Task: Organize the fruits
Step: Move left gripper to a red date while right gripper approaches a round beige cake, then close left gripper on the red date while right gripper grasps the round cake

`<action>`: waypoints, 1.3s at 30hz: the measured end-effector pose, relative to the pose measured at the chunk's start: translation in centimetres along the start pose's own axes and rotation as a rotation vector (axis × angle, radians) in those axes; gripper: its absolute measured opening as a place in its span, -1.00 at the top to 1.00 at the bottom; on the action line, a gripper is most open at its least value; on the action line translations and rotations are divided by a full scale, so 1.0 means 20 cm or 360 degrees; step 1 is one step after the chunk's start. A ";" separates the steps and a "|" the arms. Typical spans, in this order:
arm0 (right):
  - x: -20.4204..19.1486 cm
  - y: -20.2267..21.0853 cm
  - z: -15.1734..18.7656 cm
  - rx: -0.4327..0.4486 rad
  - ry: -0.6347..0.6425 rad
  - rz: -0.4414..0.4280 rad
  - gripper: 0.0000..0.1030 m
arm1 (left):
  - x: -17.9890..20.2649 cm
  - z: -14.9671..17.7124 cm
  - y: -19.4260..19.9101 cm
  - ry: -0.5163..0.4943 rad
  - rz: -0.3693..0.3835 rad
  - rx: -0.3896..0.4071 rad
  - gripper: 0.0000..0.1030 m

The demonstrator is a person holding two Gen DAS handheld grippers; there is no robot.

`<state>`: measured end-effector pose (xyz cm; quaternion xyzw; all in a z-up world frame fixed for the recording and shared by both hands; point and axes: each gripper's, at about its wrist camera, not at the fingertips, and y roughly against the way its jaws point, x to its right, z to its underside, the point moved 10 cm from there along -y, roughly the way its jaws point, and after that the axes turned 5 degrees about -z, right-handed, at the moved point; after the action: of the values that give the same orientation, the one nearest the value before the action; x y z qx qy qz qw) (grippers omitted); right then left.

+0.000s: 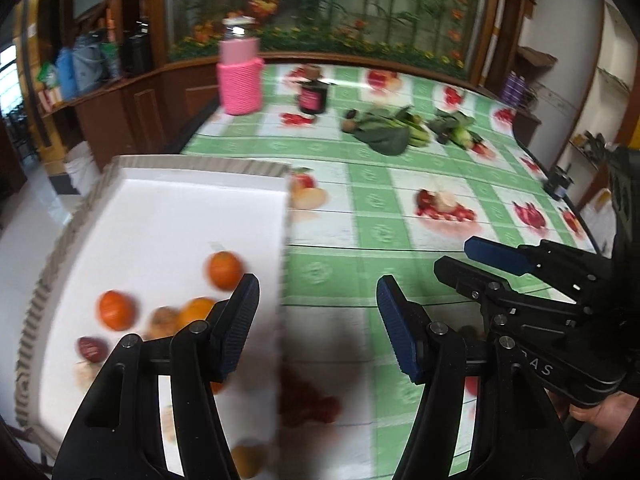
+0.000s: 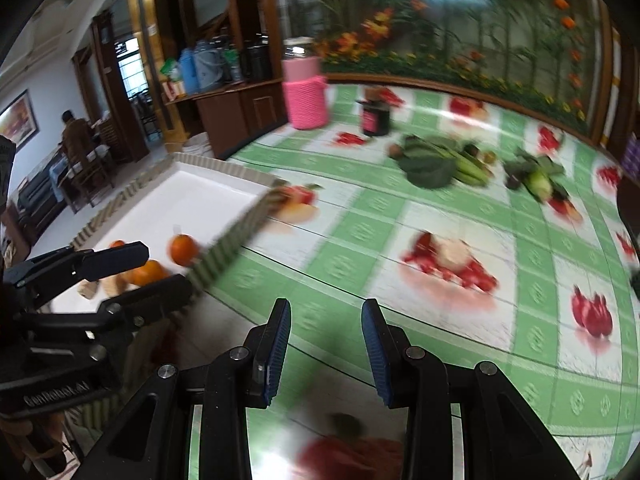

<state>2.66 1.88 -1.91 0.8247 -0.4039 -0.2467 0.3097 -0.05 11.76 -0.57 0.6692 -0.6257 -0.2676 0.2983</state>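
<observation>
Left wrist view: my left tongs (image 1: 318,328) are spread wide with nothing between the blue pads, hanging over the right edge of the white rectangular tray with a ribbed grey rim (image 1: 160,208), which fills the left half of the frame. Inside the tray, low and left, lie three round orange fruits: one (image 1: 225,270) just above my left finger, one (image 1: 117,309) further left, and one (image 1: 196,310) partly behind that finger. A brownish fruit (image 1: 162,320) sits between the last two, and a small dark red fruit (image 1: 92,348) lies at the lower left. My right tongs (image 1: 474,260) enter from the right edge, jaws parted and holding nothing, above the green and white checked tablecloth printed with red fruit (image 1: 372,232).

In the upper centre, well apart from the tray, stand a pink flask in a pink knitted sleeve (image 1: 240,76) and a small dark jar with a pink label (image 1: 313,98). To their right lie leafy green vegetables (image 1: 388,132).

In the right wrist view my right tongs (image 2: 326,344) are also spread and empty over the cloth; the picture is blurred. A reddish fruit with a green top (image 2: 352,448) shows at the bottom centre, below the fingers, though I cannot tell whether it is real or printed.
</observation>
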 end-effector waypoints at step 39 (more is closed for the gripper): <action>0.78 -0.13 -0.14 -0.0018 -0.0235 -0.0007 0.48 | 0.60 -0.33 -0.68 -0.0087 0.0154 -0.0330 -0.19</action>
<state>14.50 -8.77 -4.35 0.8032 -0.4226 -0.3099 0.2832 14.97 0.80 -5.94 0.5963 -0.6341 -0.3344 0.3613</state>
